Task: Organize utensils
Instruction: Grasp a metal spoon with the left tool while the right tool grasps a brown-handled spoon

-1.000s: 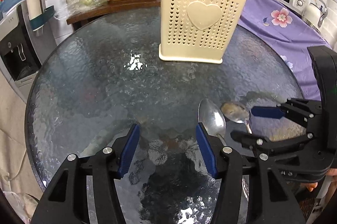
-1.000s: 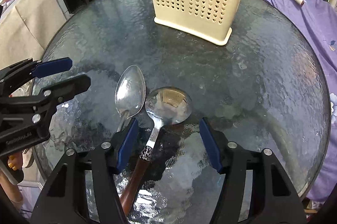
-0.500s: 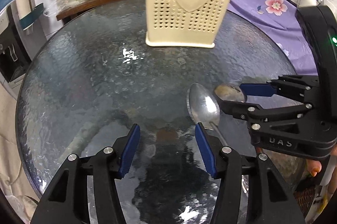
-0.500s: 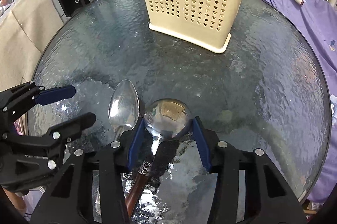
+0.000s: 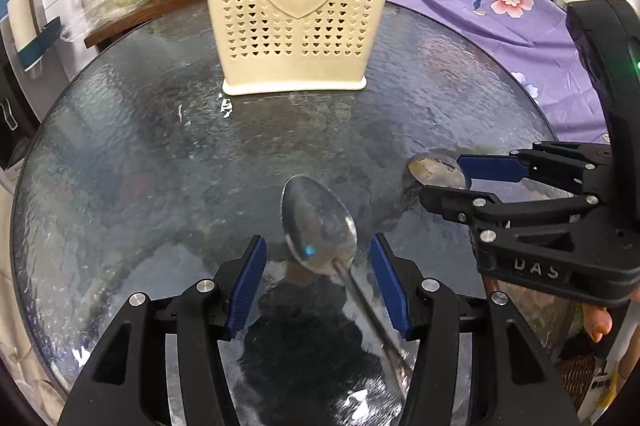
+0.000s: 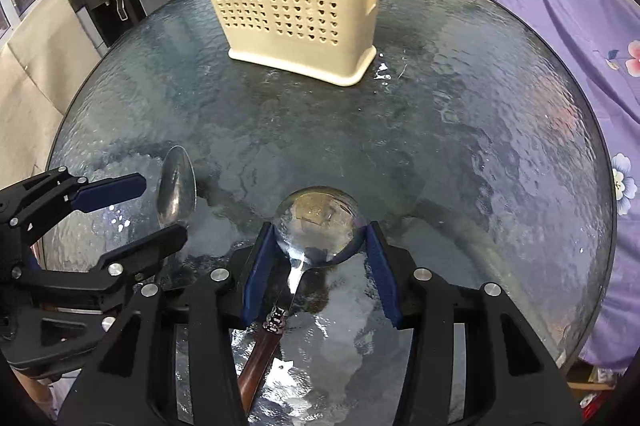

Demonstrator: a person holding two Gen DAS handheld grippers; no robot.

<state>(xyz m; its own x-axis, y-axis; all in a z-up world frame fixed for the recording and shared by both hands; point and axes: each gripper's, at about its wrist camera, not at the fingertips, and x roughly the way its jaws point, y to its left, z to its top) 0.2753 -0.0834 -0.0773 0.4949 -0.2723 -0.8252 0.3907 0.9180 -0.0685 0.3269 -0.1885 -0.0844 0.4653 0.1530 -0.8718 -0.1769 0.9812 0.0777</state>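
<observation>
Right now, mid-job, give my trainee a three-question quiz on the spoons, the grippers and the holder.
1. True or false: the cream utensil holder stands upright on the glass table.
2. Which spoon has a wooden handle: A, the round spoon between the right gripper's pads, or B, the oval spoon at the left gripper?
3. How many spoons lie on the table?

Key: 1 true; 2 A; 3 two.

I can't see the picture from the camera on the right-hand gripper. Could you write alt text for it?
The right gripper has its blue pads against both sides of a round spoon with a wooden handle, lying on a round glass table. To its left, the left gripper straddles a second, oval spoon; behind stands a cream utensil holder with heart-shaped holes.
</observation>
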